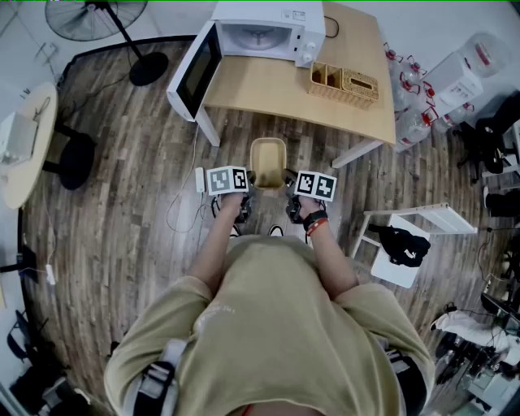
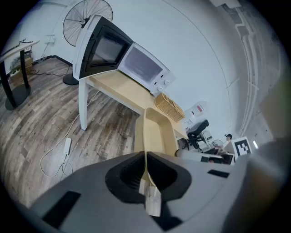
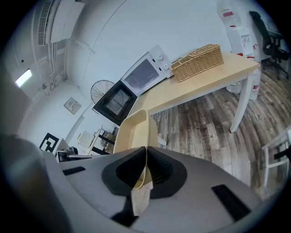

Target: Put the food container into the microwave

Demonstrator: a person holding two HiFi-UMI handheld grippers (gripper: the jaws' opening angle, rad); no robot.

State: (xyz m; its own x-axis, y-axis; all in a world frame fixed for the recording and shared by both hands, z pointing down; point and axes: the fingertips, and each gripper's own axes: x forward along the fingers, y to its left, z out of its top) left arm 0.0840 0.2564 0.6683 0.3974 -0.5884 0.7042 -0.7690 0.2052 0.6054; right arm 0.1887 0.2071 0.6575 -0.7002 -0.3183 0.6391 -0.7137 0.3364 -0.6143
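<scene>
I carry a beige food container [image 1: 269, 162] in the air in front of the table, held between both grippers. My left gripper [image 1: 244, 200] is shut on its left rim [image 2: 146, 150], my right gripper [image 1: 293, 203] is shut on its right rim [image 3: 144, 152]. The container [image 2: 159, 132] looks empty. The white microwave [image 1: 258, 34] stands at the far left of the wooden table [image 1: 268, 89] with its door [image 1: 195, 71] swung wide open. In the gripper views the microwave [image 2: 143, 68] [image 3: 143, 73] lies ahead, beyond the container [image 3: 132, 132].
A wicker basket [image 1: 343, 83] sits on the table right of the microwave. A standing fan [image 1: 97, 16] is at the back left, a round side table [image 1: 24, 146] at the left. A white stool [image 1: 410, 236] and water bottles [image 1: 422, 89] stand to the right. A power strip cable [image 2: 66, 148] lies on the floor.
</scene>
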